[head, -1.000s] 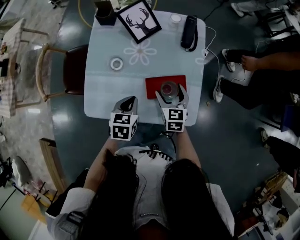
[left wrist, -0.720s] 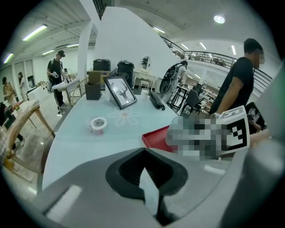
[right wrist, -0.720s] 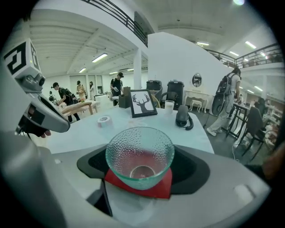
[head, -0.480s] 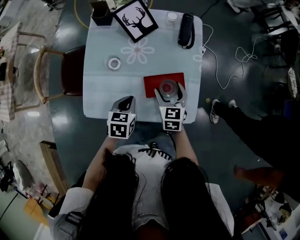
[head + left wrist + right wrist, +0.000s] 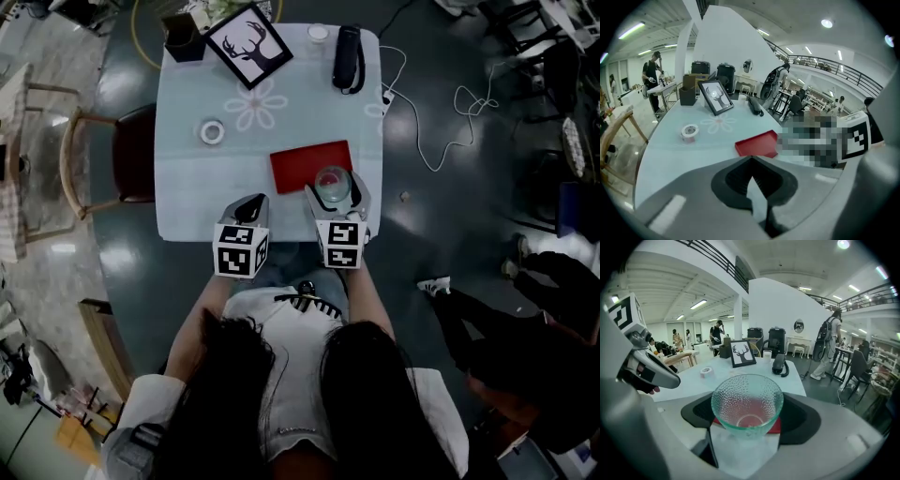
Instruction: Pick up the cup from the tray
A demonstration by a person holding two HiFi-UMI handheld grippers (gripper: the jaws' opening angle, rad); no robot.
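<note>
Right gripper (image 5: 336, 190), jaws wide and just closing in, clamps the dimpled glass cup (image 5: 746, 401) over the red tray's (image 5: 298, 165) five o'clock corner. Left gripper (image 5: 750, 164), at its nine o'clock, is closed and empty.

A big open-plan hall, half lab, half office: a white column (image 5: 738, 319), strip lights (image 5: 698, 304), a railed mezzanine (image 5: 834, 65), and a polished dark floor (image 5: 441, 225) with a loose cable (image 5: 428, 167). People (image 5: 650, 75) stand at distant desks. One small table (image 5: 187, 187) is staged like a home, with a framed deer picture (image 5: 248, 44).
</note>
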